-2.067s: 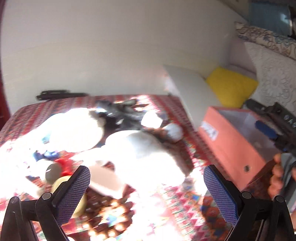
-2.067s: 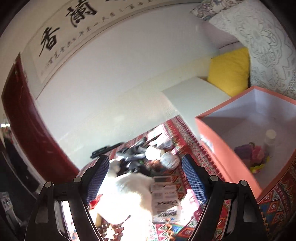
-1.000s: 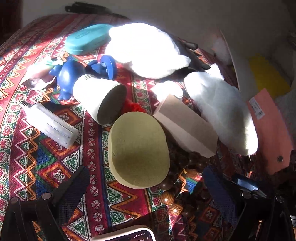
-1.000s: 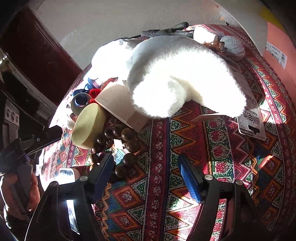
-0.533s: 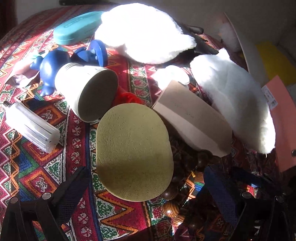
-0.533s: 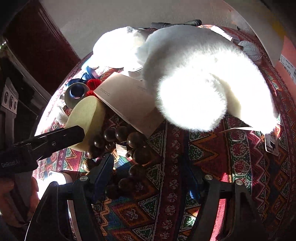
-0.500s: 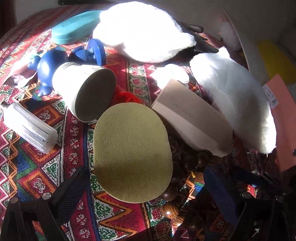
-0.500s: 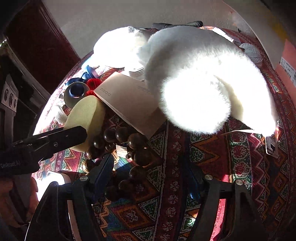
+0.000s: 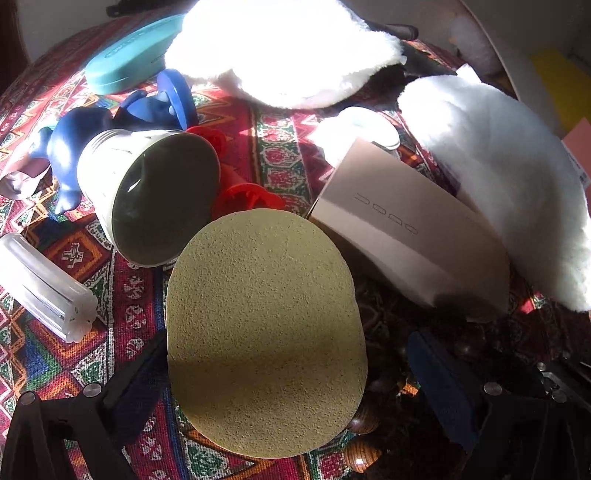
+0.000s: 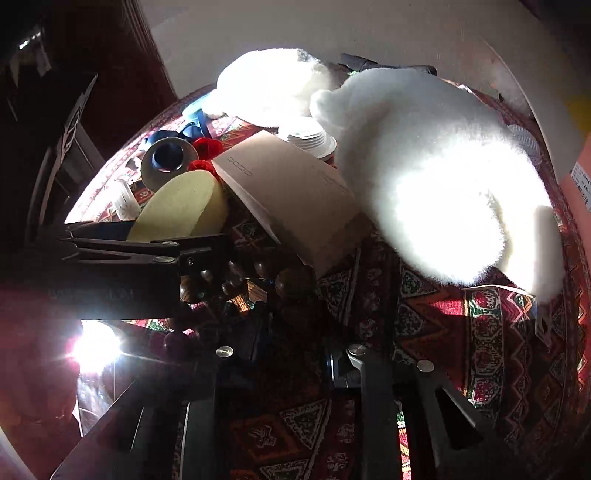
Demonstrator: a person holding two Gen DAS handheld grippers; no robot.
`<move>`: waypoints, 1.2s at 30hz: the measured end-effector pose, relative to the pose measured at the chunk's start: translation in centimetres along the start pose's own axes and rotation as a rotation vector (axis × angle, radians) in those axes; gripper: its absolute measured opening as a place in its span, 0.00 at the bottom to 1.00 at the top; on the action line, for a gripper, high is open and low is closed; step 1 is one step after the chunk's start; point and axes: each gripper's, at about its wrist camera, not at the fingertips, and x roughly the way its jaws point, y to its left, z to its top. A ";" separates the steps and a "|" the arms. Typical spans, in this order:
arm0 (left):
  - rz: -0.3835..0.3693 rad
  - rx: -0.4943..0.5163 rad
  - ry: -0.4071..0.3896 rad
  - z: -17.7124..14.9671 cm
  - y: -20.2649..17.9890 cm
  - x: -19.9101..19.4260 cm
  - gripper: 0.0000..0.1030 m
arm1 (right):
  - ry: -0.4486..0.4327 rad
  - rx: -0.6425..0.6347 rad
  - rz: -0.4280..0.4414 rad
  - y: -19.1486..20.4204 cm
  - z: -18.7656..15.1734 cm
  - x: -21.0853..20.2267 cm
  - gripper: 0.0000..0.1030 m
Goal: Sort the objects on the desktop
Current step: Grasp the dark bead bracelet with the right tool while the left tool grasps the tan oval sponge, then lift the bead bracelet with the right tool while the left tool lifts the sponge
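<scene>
The table [image 9: 55, 339] is crowded and nothing looks sorted yet: the yellow sponge [image 9: 264, 332] lies near, between the left gripper's [image 9: 291, 384] wide fingers. Dark wooden beads [image 10: 291, 280] sit just right of it, where the right gripper [image 10: 291, 350] has its fingers narrowed among them, though shadow hides whether they hold any.

red patterned cloth [image 9: 280, 155] covers the surface, lit in sunny patches; plain pale wall [image 10: 258, 33] behind it; dark red wooden panel [image 10: 122, 62] at left in right wrist view; yellow cushion [image 9: 557, 77] at far right edge, partly cut off
</scene>
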 end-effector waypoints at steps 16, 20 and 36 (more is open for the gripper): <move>0.071 -0.005 -0.036 0.4 0.4 -0.3 0.74 | 0.005 0.239 0.327 -6.0 -0.3 -4.6 0.22; 0.047 -0.019 -0.072 0.3 0.6 -1.4 0.74 | -0.001 0.283 0.342 -7.3 -0.3 -5.0 0.22; 0.018 -0.056 -0.158 -1.5 0.2 -5.4 0.75 | -0.140 0.182 0.306 -5.9 0.4 -8.9 0.17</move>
